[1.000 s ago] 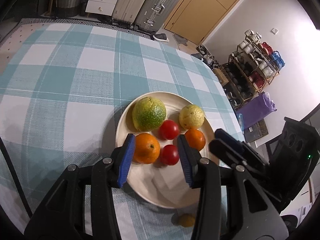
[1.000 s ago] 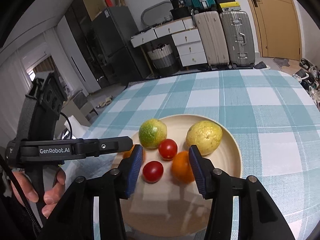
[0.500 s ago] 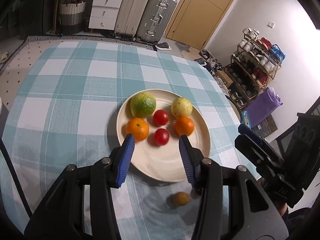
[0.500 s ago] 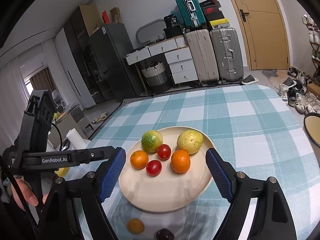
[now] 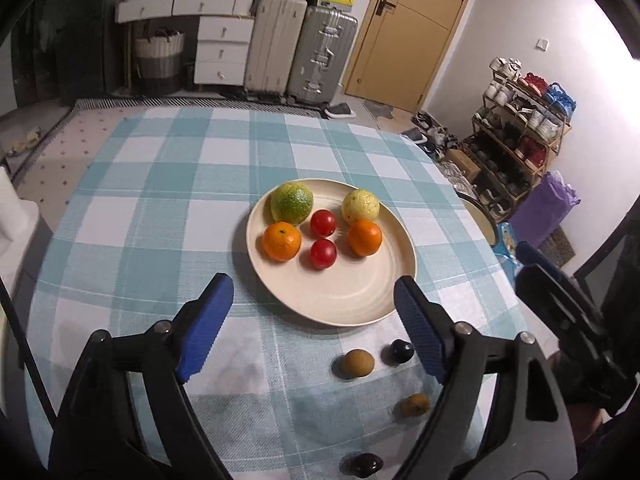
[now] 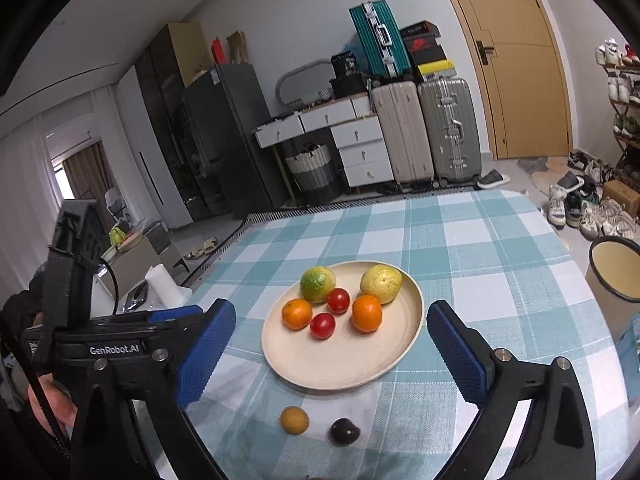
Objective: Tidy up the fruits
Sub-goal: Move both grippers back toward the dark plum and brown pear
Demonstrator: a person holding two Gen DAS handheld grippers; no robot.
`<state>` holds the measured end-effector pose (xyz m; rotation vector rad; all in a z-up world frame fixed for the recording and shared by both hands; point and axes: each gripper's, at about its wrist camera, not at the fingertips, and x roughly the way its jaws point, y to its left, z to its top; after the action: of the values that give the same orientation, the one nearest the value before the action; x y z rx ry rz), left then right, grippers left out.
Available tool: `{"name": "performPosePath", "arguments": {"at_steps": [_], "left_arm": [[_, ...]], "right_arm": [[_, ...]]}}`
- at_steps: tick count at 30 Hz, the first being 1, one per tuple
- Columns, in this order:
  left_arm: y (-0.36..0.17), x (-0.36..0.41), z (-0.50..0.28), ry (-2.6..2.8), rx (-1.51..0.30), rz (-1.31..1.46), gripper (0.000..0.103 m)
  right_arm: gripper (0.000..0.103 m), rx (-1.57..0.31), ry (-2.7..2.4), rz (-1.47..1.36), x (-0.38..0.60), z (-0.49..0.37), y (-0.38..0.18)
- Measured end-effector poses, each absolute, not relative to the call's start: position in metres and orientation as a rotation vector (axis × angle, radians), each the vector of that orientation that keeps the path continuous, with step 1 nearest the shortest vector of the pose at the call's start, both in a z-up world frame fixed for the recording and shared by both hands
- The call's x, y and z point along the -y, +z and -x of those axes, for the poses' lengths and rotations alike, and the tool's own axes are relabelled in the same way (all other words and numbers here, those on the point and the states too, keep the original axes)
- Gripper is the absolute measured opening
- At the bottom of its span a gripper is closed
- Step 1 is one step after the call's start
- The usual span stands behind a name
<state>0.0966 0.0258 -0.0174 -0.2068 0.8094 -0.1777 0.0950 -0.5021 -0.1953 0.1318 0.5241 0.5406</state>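
Observation:
A cream plate (image 5: 352, 300) (image 6: 344, 364) on the checked table holds a green citrus (image 5: 292, 203), a yellow citrus (image 5: 360, 206), two oranges (image 5: 281, 241) (image 5: 364, 237) and two red tomatoes (image 5: 323, 223) (image 5: 323, 253). On the cloth in front of the plate lie two small brown fruits (image 5: 357, 364) (image 5: 414, 405) and two dark ones (image 5: 401, 351) (image 5: 364, 465). My left gripper (image 5: 312, 332) is open and empty, above the near table. My right gripper (image 6: 332, 348) is open and empty, pulled back from the plate.
A cream bucket (image 6: 612, 280) stands at the table's right edge. Suitcases (image 5: 304, 64), drawers and a basket stand beyond the far edge, a shoe rack (image 5: 520, 120) to the right. The right gripper's body (image 5: 572, 320) shows at the right of the left wrist view.
Both grippers have drawn back and up from the plate and their jaws have opened wide. The small fruits in front of the plate have come into view.

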Motion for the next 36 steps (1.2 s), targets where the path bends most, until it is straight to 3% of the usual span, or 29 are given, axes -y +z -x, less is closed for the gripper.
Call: {"name": "performPosePath", "arguments": {"at_steps": [8, 11, 19, 36], "left_arm": [[-0.012, -0.019, -0.069, -0.135, -0.762, 0.139, 0.092], [-0.010, -0.020, -0.054, -0.133, -0.727, 0.135, 0.102], [-0.017, -0.018, -0.025, -0.133, -0.726, 0.116, 0.102], [-0.077, 0.006, -0.003, -0.246, -0.907, 0.099, 0.102]], "right_arm": [[0.102, -0.508, 0.531, -0.091, 0.501, -0.063, -0.192], [0.102, -0.515, 0.537, -0.106, 0.506, -0.052, -0.192], [0.103, -0.509, 0.531, -0.101, 0.512, -0.024, -0.190], [0.103, -0.551, 0.505, -0.028, 0.518, 0.006, -0.224]]}}
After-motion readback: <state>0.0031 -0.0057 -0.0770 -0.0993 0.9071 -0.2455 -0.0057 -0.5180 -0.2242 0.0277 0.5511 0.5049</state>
